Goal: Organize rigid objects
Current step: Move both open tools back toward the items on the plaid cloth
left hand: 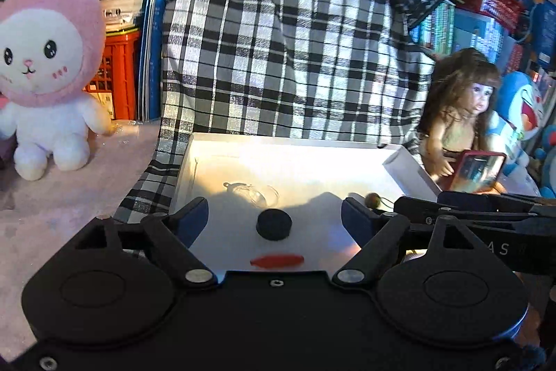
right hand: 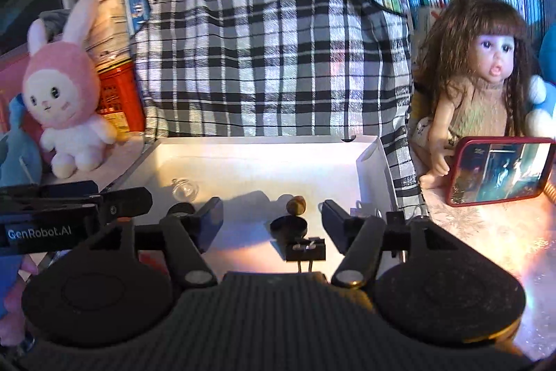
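So, L claw (left hand: 274, 219): wide, empty; black puck (left hand: 274, 224) btwn tips.
R claw (right hand: 272, 218): wide, empty; clip (right hand: 305, 252) btwn tips, acorn (right hand: 296, 204) just ahead.

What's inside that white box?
The white box holds a black disc, a red piece, a clear glass trinket, a brown nut and a black clip. The tools hide its near edge.
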A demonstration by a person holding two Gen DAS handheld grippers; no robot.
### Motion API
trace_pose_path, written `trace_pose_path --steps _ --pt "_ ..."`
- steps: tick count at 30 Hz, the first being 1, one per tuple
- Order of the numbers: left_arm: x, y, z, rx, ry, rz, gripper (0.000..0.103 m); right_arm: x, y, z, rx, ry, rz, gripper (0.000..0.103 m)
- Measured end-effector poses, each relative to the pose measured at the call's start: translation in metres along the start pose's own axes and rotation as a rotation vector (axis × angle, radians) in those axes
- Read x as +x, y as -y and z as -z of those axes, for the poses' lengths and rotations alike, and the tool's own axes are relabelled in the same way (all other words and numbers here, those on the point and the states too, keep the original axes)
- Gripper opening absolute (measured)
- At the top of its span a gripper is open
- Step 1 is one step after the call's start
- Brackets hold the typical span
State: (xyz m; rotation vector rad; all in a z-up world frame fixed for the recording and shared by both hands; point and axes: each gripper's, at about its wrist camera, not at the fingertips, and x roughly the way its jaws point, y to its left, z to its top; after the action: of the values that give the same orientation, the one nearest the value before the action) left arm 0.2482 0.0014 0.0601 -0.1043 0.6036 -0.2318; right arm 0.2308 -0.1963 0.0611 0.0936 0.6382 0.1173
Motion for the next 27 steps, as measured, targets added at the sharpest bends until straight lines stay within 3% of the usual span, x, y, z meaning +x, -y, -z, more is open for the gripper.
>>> trace_pose_path --steps 12,27 --pt "-0.055 0.008 0.032 0.02 0.037 0.034 0.087 -0.052 -0.009 0.031 -0.055 0.068 -0.022 0.088" --pt "-0.102 0.012 0.081 -0.005 0.075 -0.001 0.088 -0.104 -0.021 0.082 -0.164 0.148 -0.014 0.094"
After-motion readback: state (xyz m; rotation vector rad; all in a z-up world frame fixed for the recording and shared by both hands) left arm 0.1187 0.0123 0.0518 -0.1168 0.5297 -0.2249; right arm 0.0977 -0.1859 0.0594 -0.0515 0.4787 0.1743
